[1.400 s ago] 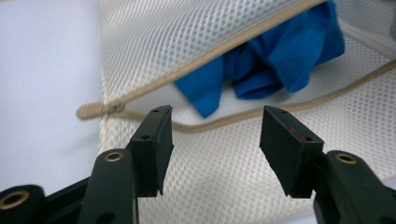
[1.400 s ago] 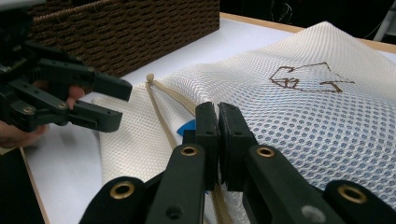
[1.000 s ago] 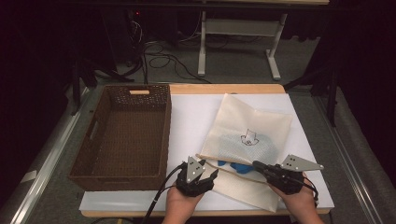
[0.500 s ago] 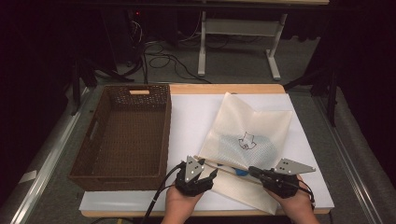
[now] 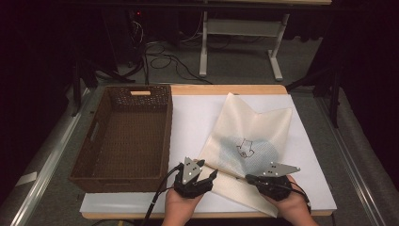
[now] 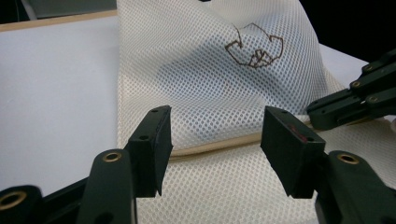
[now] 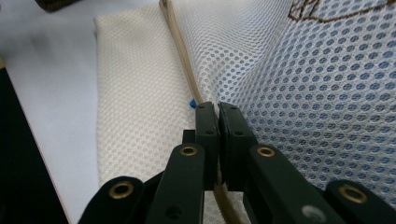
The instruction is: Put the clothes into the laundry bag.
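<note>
Cream mesh laundry bag (image 5: 244, 141) lies on the white table sheet (image 5: 193, 117), right of the wicker basket (image 5: 127, 136), w/ something blue inside. High view: the right gripper (image 5: 251, 179) has come down toward the table since a sec ago, bringing the bag's raised near edge flatter; the left gripper (image 5: 211, 175) hasn't budged. Looks like the opening is being laid shut.

Left gripper view: jaws parted, nothing between them, tan trim (image 6: 219, 145) just ahead.

Right gripper view: jaws clamped on that trim (blue shows thru the mesh here).
</note>
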A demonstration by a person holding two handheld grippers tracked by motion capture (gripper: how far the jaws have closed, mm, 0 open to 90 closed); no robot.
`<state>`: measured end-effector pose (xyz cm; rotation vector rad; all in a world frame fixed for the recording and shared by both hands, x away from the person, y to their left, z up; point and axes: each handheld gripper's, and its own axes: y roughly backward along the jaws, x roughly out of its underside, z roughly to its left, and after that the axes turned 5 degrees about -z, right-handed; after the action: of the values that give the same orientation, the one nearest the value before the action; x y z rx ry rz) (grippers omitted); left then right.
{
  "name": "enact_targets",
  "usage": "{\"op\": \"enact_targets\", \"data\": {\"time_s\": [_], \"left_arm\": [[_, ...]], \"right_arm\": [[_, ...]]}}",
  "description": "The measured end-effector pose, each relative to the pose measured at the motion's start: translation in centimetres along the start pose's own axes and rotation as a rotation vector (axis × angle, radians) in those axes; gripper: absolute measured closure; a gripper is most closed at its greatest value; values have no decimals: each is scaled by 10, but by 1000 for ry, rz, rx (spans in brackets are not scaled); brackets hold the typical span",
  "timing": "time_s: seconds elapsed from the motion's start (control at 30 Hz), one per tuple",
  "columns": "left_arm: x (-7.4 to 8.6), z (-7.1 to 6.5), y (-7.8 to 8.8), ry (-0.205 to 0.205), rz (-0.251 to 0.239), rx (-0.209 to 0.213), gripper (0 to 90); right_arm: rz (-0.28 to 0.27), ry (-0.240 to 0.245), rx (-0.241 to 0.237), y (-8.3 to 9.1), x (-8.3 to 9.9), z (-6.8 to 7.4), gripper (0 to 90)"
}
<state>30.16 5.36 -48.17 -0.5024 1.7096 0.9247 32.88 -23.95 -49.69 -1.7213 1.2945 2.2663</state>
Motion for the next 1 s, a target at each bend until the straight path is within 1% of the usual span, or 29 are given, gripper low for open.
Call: {"op": "enact_targets", "data": {"time_s": [0.1,0.13,0.17,0.2,0.27,0.33,0.4,0.47,0.53,0.6,0.9,0.93,1.0], "left_arm": [[0,0,0,1,-1,-5,435],[0,0,1,1,-1,-5,435],[0,1,1,1,1,-5,435],[0,1,1,1,5,-6,434],[0,2,0,10,5,-3,433],[0,3,0,11,10,-8,432],[1,4,0,10,17,-12,432],[2,5,0,13,19,-18,432],[3,6,-1,19,28,-21,432],[3,7,-1,23,33,-23,432],[5,7,-3,37,48,-18,432],[6,7,-3,41,52,-14,432],[6,7,-4,44,53,-10,432]], "right_arm": [[26,18,10,-3,1,-1,882],[34,17,13,-4,1,-1,882],[30,20,16,-5,2,-2,882],[42,16,21,-5,2,-2,882],[52,19,25,-7,2,-3,882],[55,28,33,-7,2,-4,882],[57,28,43,-8,3,-6,882],[77,29,59,-9,3,-8,882],[80,26,70,-9,5,-11,883],[90,21,89,-8,5,-15,883],[82,-3,155,-2,8,-37,883],[81,-17,157,0,9,-40,883],[80,-25,174,2,10,-45,883]]}}
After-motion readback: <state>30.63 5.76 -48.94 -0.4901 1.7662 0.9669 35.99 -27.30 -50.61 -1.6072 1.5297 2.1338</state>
